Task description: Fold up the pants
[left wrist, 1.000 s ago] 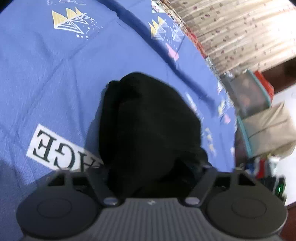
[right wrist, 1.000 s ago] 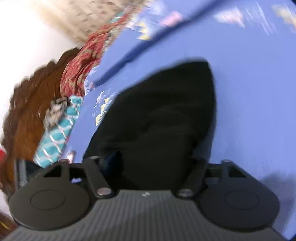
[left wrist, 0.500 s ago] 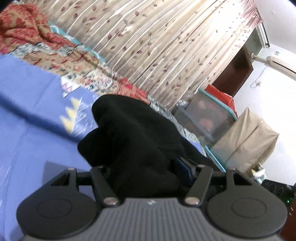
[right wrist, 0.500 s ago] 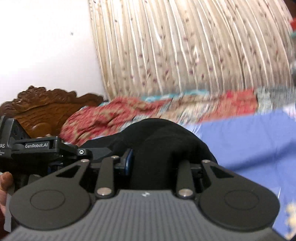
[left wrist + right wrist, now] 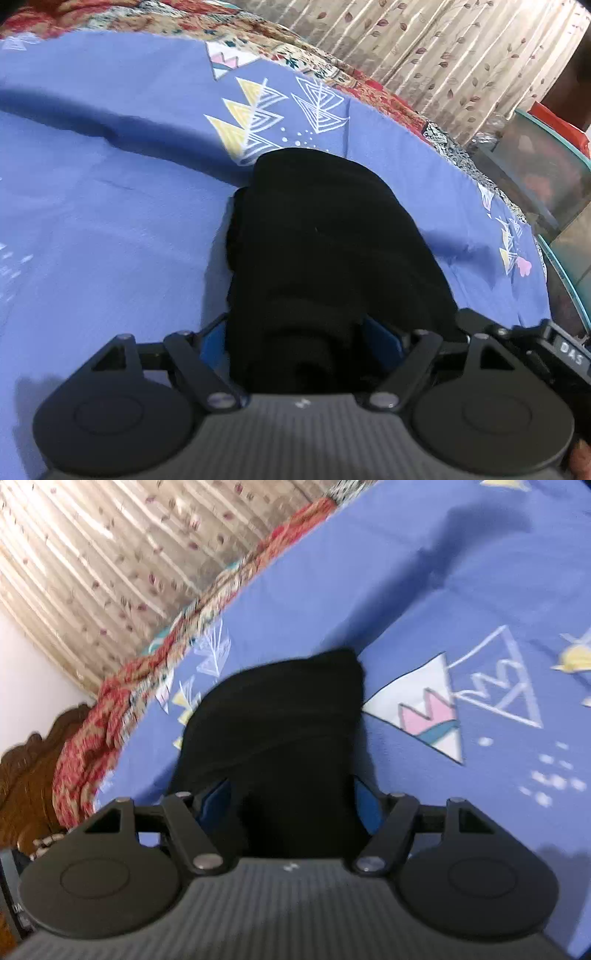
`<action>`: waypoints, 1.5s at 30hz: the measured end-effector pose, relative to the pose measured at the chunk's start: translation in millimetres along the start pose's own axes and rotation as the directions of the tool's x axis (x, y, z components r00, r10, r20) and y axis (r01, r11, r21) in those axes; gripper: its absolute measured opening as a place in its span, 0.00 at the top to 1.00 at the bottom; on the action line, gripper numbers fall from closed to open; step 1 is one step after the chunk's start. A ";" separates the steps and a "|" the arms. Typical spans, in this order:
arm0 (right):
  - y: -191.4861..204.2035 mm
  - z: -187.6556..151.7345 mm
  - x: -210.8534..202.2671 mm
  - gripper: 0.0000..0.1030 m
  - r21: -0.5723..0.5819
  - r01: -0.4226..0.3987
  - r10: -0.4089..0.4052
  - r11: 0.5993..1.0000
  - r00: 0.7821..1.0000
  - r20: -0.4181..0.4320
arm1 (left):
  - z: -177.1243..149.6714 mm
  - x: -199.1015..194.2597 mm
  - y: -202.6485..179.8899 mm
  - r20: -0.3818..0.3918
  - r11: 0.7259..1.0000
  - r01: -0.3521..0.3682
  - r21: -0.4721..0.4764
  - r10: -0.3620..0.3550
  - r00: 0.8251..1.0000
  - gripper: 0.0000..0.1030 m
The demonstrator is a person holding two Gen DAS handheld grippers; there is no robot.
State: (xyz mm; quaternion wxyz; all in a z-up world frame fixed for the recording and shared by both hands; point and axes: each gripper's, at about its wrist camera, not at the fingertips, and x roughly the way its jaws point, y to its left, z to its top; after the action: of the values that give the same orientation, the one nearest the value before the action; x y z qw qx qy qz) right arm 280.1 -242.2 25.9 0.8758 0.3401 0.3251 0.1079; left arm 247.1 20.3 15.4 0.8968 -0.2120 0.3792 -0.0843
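Now we have the pants (image 5: 325,258) as a black, bunched bundle lying on the blue sheet (image 5: 110,221), and we take that bundle as our landmark. Both claws sit at its near end, pointing along it and down toward the sheet. Our left claw (image 5: 299,339) straddles the bundle's near end: its jaws are opening, the blue pads (image 5: 212,341) stand out to either side, and the cloth still fills the gap between them, so we cannot call it a pinch any more. Our right claw (image 5: 291,805) is the same, jaws opening, pads (image 5: 216,799) flanking the cloth (image 5: 280,731) without clearly pressing it. From each claw the bundle runs straight ahead and away, so its long axis lies along the fingers rather than across them; the far end, rounded in the left view and squarer in the right, points toward the yellow and white triangle prints (image 5: 255,118) and the patterned red spread (image 5: 92,746) beyond. The right claw's body shows at the bundle's right in the left view, so the two claws sit close together at one end, neither plainly nearer. We judge the cloth to be set down in a fold, and the coming move turns on backing each claw straight off along that axis, away from the bundle, so the pads slip clear without dragging the top layer open.
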 end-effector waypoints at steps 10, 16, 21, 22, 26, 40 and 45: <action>32.0 -84.7 -88.6 0.26 -0.040 0.066 -0.069 0.997 0.995 -0.073 | -83.2 -110.2 -28.0 -0.049 0.983 -0.134 0.124 0.141 0.989 0.15; 44.3 -153.1 -144.3 0.25 -0.118 0.098 -0.114 0.988 0.983 -0.141 | -144.2 -169.2 -41.7 -0.064 0.967 -0.199 0.160 0.211 0.975 0.03; 55.2 -203.8 -173.5 0.25 -0.130 0.119 -0.143 0.984 0.969 -0.200 | -185.9 -207.8 -48.3 -0.072 0.955 -0.237 0.178 0.253 0.965 0.00; 57.7 -209.9 -178.3 0.25 -0.144 0.119 -0.148 0.982 0.967 -0.208 | -192.0 -213.5 -48.3 -0.075 0.954 -0.242 0.175 0.258 0.963 0.00; 66.1 -225.7 -192.4 0.23 -0.183 0.114 -0.153 0.977 0.965 -0.215 | -214.7 -234.5 -50.0 -0.060 0.946 -0.276 0.172 0.289 0.955 0.00; 67.2 -247.3 -236.9 0.16 -0.132 0.167 -0.187 0.977 0.969 -0.159 | -251.2 -281.8 -65.5 0.030 0.874 -0.435 0.217 0.440 0.898 0.00; 69.1 -249.3 -245.8 0.14 -0.131 0.191 -0.207 0.973 0.971 -0.122 | -253.8 -293.5 -73.0 0.064 0.880 -0.417 0.228 0.414 0.908 0.00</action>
State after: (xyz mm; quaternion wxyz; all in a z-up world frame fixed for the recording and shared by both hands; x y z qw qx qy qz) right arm -66.0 -160.4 55.0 0.8768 0.2451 0.4092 0.0611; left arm -138.8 -33.8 78.9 0.9151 -0.0180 0.3972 0.0666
